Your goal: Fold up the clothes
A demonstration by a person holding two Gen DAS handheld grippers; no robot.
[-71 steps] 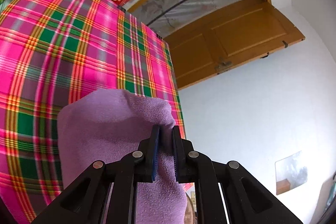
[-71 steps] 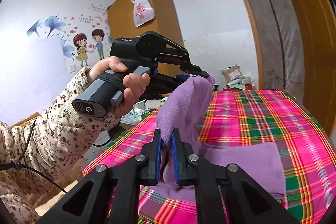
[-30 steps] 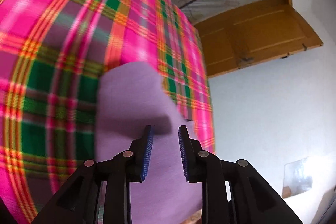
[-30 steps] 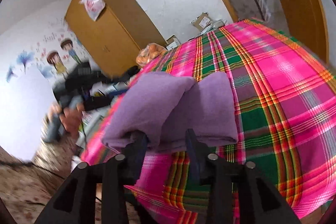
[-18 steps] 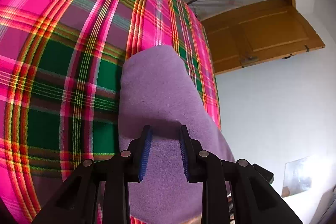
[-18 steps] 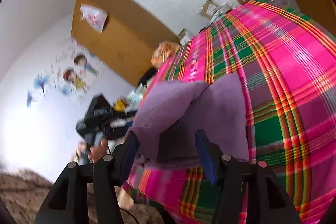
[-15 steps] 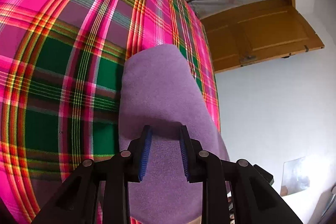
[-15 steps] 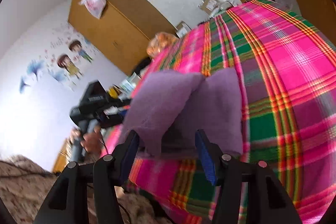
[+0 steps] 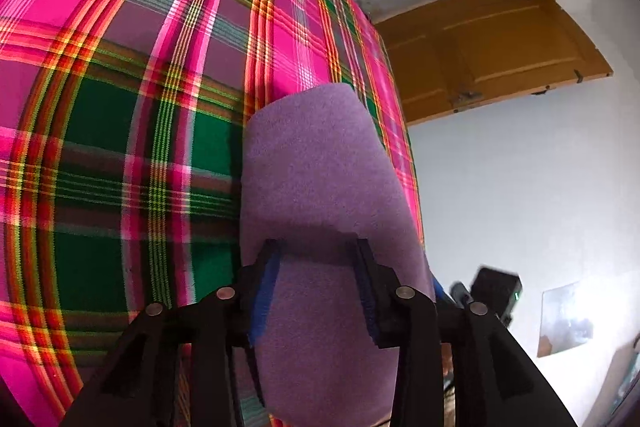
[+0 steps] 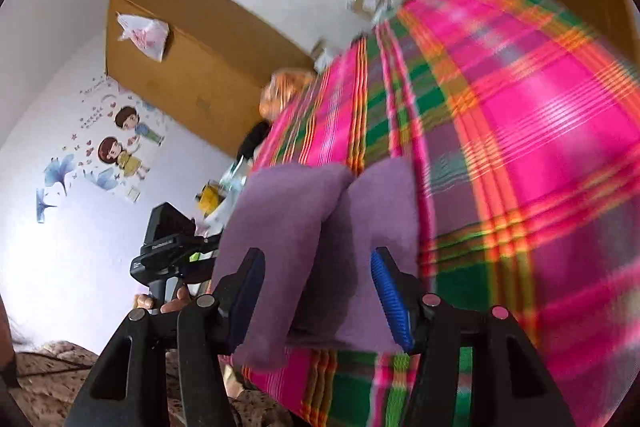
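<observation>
1. Purple garment (image 9: 320,167), fleecy and folded, lying on the pink, green and orange plaid cloth (image 9: 120,107) that covers the tabletop, near its right edge in the left wrist view.
2. Left claw (image 9: 316,291) low over the near part of the garment, blue-padded fingers (image 9: 264,295) on either side of the purple fabric; jaws opening, fabric between them, pads not pressing on it.
3. Beyond the plaid cloth in the same view: an orange-brown wooden door (image 9: 480,51) standing ajar against a white wall; at lower right, a black device body (image 9: 494,287) with a small green light.
4. Right wrist view, blurred on its right side: same purple garment (image 10: 320,227) near the front left corner of the plaid cloth (image 10: 520,147), doubled into two rounded lobes side by side with a dark crease between them.
5. Right claw (image 10: 316,291) spread wide at the near edge of the garment, one finger beside each lobe, pads (image 10: 390,299) clear of the fabric.
6. Left of the garment in that view: the other black claw handle (image 10: 168,251) with fingers of a hand (image 10: 160,303) just below it, and a flowered sleeve at the bottom left.
7. Further back: a wooden wardrobe (image 10: 192,67) with a plastic bag (image 10: 144,35) hanging on it, cartoon wall stickers (image 10: 116,147) on the white wall.
</observation>
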